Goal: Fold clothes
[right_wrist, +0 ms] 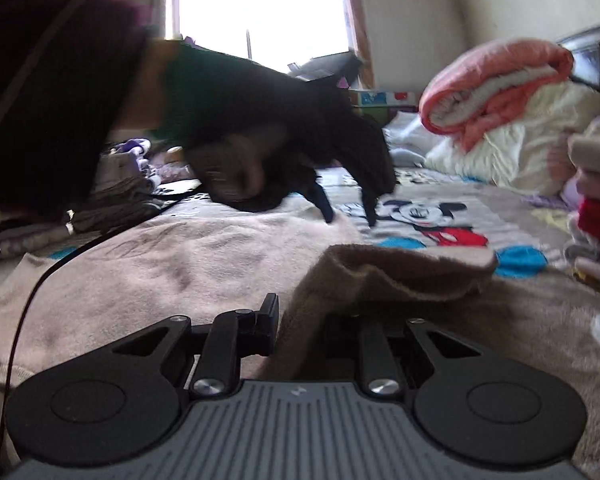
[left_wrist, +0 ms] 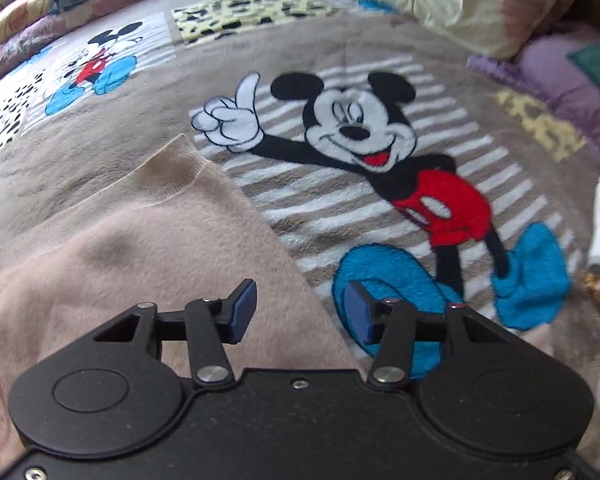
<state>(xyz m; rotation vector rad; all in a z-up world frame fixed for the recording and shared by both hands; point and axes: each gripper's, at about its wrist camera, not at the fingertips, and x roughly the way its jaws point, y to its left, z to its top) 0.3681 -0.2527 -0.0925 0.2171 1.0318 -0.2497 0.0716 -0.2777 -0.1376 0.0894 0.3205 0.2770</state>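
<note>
the sweater [left_wrist: 132,248], pale beige knit, lies flat on the blanket [left_wrist: 340,40], a taupe fleece with cartoon mouse prints that covers the bed. in the left wrist view it fills the lower left; its ribbed neck band points up and away from the camera, and its right edge runs as a straight diagonal from that band down toward the gripper. its long axis seems to follow that diagonal, though most of the body runs out of the picture, so i can't be sure.

the left gripper [left_wrist: 300,312] hangs above that edge with jaws about half apart and nothing between the blue pads [left_wrist: 244,308]; the left pad is over the knit, the right one over a blue printed shoe.

in the right wrist view the right gripper [right_wrist: 300,320] is nearly closed on a fold of the sweater [right_wrist: 380,280], lifted off the blanket and draped over the right finger, which it hides. the rest of the sweater spreads flat to the left. beyond it a hand [right_wrist: 236,176] and dark sleeve [right_wrist: 52,92] hold the left gripper [right_wrist: 348,212], fingertips down near the far edge. rolled bedding [right_wrist: 496,84] is piled at right.
</note>
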